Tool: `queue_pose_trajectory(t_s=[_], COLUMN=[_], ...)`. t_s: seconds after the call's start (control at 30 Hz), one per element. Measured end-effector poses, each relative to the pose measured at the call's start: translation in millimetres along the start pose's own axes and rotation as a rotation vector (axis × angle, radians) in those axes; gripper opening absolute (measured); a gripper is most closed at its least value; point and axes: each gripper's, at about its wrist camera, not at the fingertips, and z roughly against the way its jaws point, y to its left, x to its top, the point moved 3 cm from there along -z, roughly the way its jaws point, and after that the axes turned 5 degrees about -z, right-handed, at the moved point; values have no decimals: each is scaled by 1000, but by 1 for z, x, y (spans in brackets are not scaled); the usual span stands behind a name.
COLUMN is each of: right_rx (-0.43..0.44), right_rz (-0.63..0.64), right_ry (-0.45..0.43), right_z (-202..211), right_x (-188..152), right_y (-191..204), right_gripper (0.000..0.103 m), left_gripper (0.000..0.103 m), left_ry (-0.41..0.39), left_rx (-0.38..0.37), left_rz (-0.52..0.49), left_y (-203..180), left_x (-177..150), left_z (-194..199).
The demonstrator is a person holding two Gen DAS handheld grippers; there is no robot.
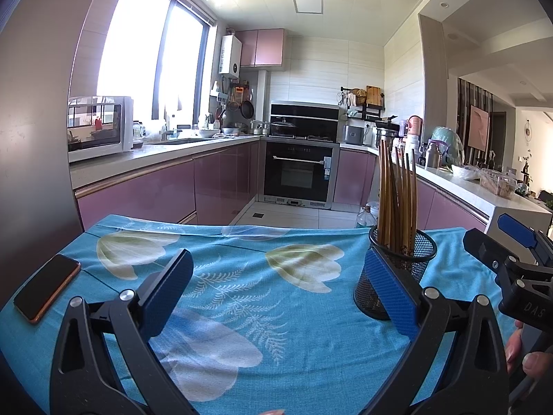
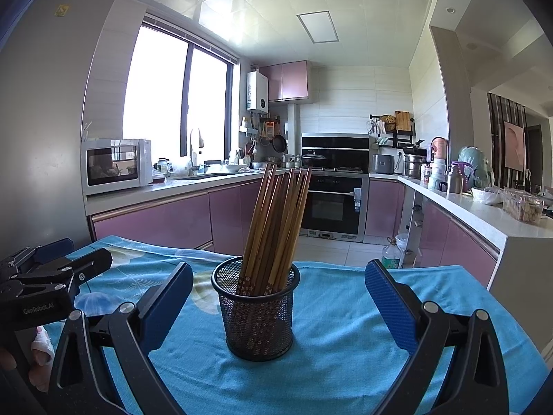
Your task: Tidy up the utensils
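Both grippers [image 1: 276,297] [image 2: 276,297] wide around holder [image 2: 257,311]

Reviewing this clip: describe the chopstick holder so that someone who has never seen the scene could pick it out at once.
Start from the table covered in a blue floral cloth in the foreground of the kitchen. On it stands a black wire-mesh cup, straight ahead of the open right tool. It is the only upright container on the cloth, stuffed with brown wooden chopsticks; the other item there, a phone, lies flat.
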Motion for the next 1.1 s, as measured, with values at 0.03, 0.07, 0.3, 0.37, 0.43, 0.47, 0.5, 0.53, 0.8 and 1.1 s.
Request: queue_pose_trajectory(t_s=[0.03,0.07,0.3,0.37,0.43,0.47,0.5,0.53,0.8,1.1], right_rx=[0,0,0,0,2,1,2,3,0,0], right_rz=[0,1,-1,-1,-2,-1,-1,-1,-4,-6], right_ry=[1,1,4,2,3,2,3,5,6,5], right_z=[0,0,0,0,0,0,0,0,-1,-1], right_x=[0,0,0,0,0,0,0,0,2,2], right_y=[1,0,0,0,1,0,1,1,1,2], right_gripper=[96,96,96,96,96,96,96,96,96,96], left_gripper=[98,98,98,98,98,98,98,98,98,98], left_ry=[0,0,2,2,2,1,1,2,3,2], left_rx=[0,0,-1,-3,-3,-3,-4,-4,-2,-2], left_rz=[0,0,-1,0,-2,-1,0,0,-1,1], left_y=[0,-1,-1,-2,-3,-3,-3,-3,-3,-3], left_x=[-1,-1,-1,-2,-2,-2,-2,-2,-2,-2], left_z=[0,0,-1,-1,-1,-1,-1,-1,-1,-1])
